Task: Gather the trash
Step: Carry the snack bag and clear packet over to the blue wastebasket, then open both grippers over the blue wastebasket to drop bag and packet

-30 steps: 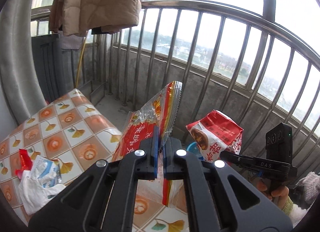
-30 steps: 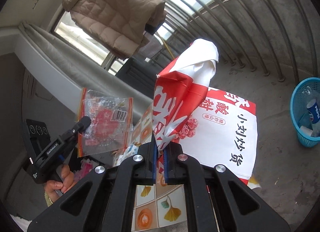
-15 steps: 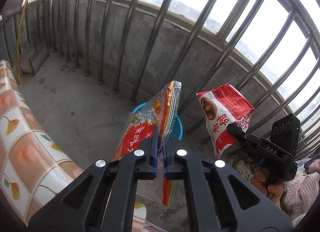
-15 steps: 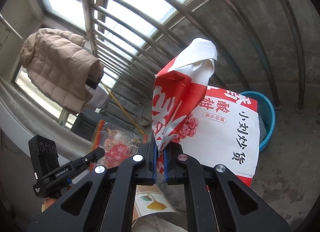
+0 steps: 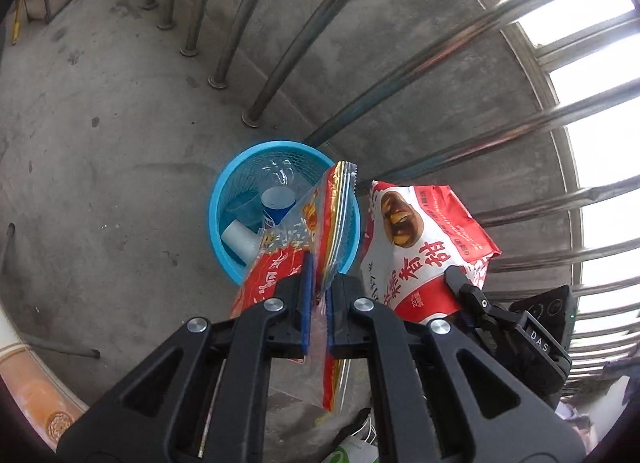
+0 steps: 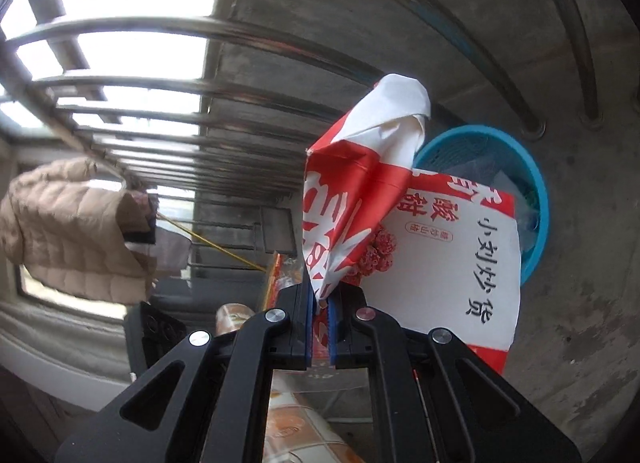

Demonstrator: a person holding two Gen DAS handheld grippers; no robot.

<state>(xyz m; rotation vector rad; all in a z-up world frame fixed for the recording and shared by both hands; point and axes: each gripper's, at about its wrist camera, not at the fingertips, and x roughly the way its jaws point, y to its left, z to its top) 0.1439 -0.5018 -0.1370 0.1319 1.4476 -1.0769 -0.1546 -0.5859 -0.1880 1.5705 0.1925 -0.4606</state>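
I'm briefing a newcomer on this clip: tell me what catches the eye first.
Two crinkled red snack wrappers, one pinched in each gripper: the clear-and-red wrapper in the left gripper, the red-and-white bag in the right gripper. Just beyond them sits a bright blue basket on the grey concrete floor by the railing, cups inside.

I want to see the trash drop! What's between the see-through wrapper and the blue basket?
Nothing but air. In the left wrist view the clear wrapper, pinched in the left gripper, hangs over the blue basket.

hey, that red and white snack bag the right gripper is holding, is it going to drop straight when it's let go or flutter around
The snack bag looks empty and light: it is pinched by one edge in the right gripper, yet stands up. Its top is creased and folded, so probably thin and floppy. It may flutter and drift rather than fall straight into the blue basket.
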